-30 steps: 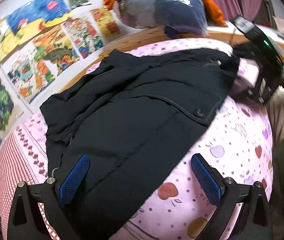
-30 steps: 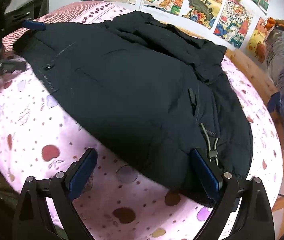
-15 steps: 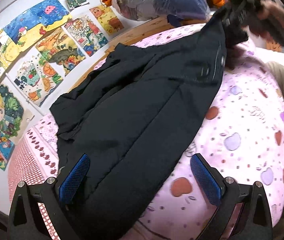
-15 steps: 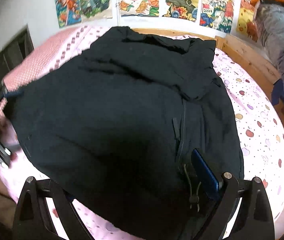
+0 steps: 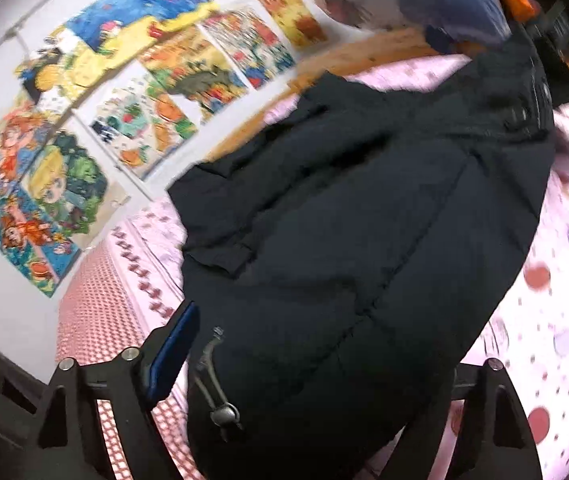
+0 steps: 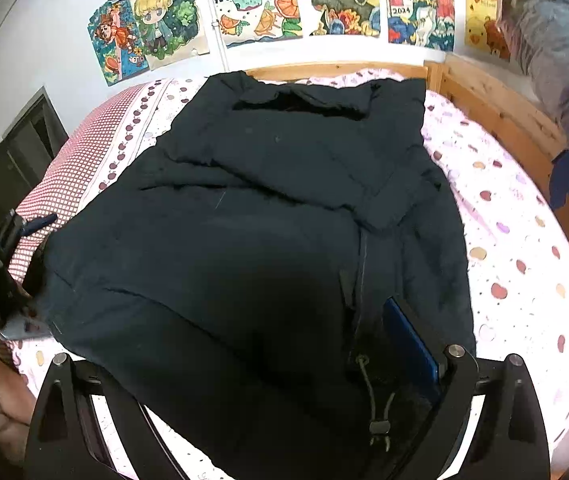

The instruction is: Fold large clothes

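A large black padded jacket [image 6: 268,216] lies spread on a bed with a pink heart-print sheet [image 6: 516,240]; it also fills the left wrist view [image 5: 364,240]. My right gripper [image 6: 252,404] is open with the jacket's hem and a drawstring toggle [image 6: 378,426] draped between its fingers. My left gripper [image 5: 304,376] is open, with the hem and another toggle [image 5: 222,414] lying between its fingers. The left gripper also shows at the left edge of the right wrist view [image 6: 8,264].
A wooden bed frame [image 6: 496,108] borders the far and right sides. Colourful posters [image 6: 324,0] cover the wall behind. A bagged bundle of bedding [image 6: 556,52] stands at the right. A red-checked sheet border [image 6: 80,168] runs along the left side.
Both grippers have moved in over the jacket hem, and the jacket's front edge has been carried across, now covering more of the pink sheet. The view is blurred with motion.
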Motion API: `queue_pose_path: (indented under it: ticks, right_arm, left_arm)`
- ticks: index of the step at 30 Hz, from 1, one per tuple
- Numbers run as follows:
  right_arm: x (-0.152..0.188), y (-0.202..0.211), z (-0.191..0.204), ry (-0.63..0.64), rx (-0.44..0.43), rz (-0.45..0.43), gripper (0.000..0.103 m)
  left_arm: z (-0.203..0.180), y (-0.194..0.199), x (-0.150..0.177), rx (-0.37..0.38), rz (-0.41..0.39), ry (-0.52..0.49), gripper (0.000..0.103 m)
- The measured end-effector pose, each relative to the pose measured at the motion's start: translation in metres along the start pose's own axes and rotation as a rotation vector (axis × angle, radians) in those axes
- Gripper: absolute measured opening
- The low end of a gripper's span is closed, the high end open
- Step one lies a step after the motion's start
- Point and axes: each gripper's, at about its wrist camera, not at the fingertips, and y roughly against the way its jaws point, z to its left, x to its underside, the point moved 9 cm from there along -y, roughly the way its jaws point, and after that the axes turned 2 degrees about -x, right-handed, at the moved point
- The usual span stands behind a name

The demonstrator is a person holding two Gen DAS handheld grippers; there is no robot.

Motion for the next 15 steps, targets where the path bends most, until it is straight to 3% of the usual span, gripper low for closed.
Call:
queue_pose_path:
  ticks: [3, 8, 11, 15]
  right_arm:
    - [-0.003, 0.005, -0.003, 0.017, 0.015, -0.019, 0.093]
    - [0.001, 0.012, -0.004, 0.045, 0.032, -0.043, 0.093]
    - [0.015, 0.013, 0.005, 0.124, 0.065, -0.057, 0.093]
    - [0.045, 0.007, 0.024, 0.248, 0.100, -0.038, 0.093]
  left_arm:
    - [0.012, 0.008, -0.015, -0.022, -0.051, 0.020, 0.064]
    - [0.021, 0.009, -0.036, 0.030, -0.077, 0.082, 0.026]
    - [0.026, 0.007, -0.047, 0.070, -0.072, 0.152, 0.019]
    - [0.030, 0.003, -0.056, 0.092, -0.061, 0.209, 0.017]
